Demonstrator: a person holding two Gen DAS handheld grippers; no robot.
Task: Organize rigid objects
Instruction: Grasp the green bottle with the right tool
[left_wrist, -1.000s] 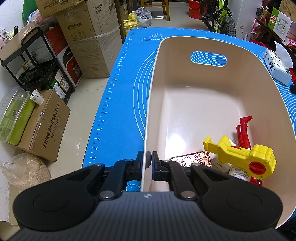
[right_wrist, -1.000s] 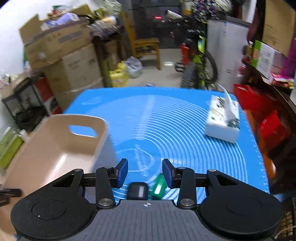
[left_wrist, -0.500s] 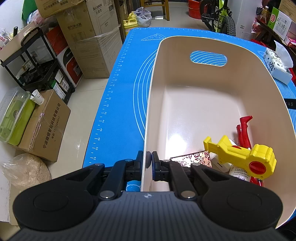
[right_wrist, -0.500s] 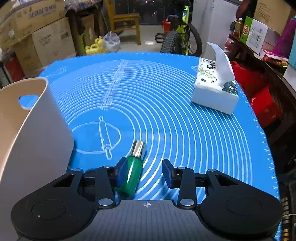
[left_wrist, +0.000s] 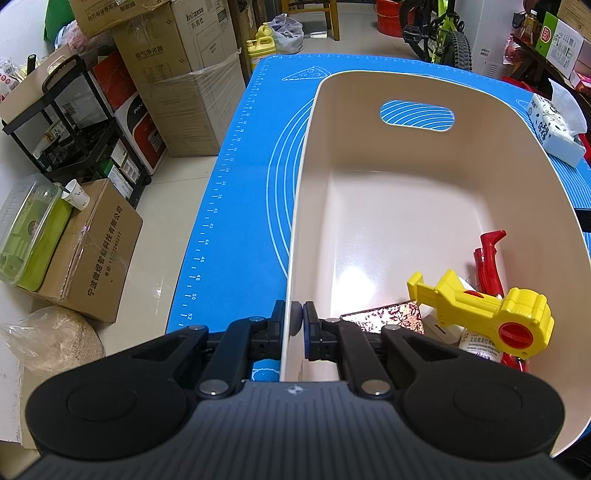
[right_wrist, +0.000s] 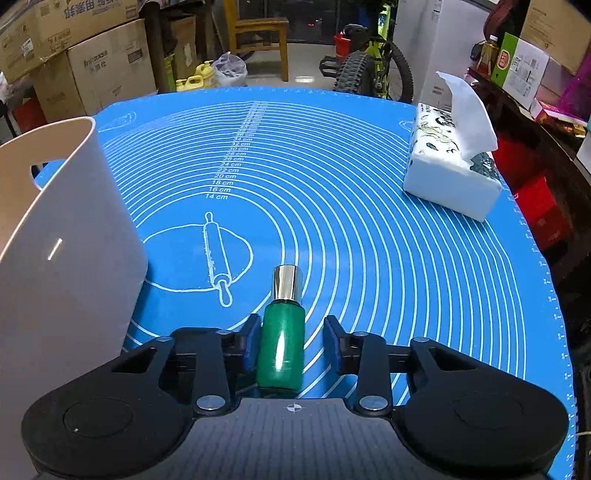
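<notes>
A beige plastic bin stands on the blue mat. My left gripper is shut on the bin's near left wall. Inside the bin lie a yellow toy tool, a red clip, a patterned box and a white bottle. In the right wrist view a green bottle with a silver cap lies on the mat between the fingers of my open right gripper, against the left pad. The bin's outer wall is to its left.
A tissue box sits at the mat's far right, also in the left wrist view. Cardboard boxes, a black shelf and a bicycle stand on the floor around the table.
My right gripper has moved forward and lower, so the green bottle now lies between its fingers. My left gripper holds the bin wall as before.
</notes>
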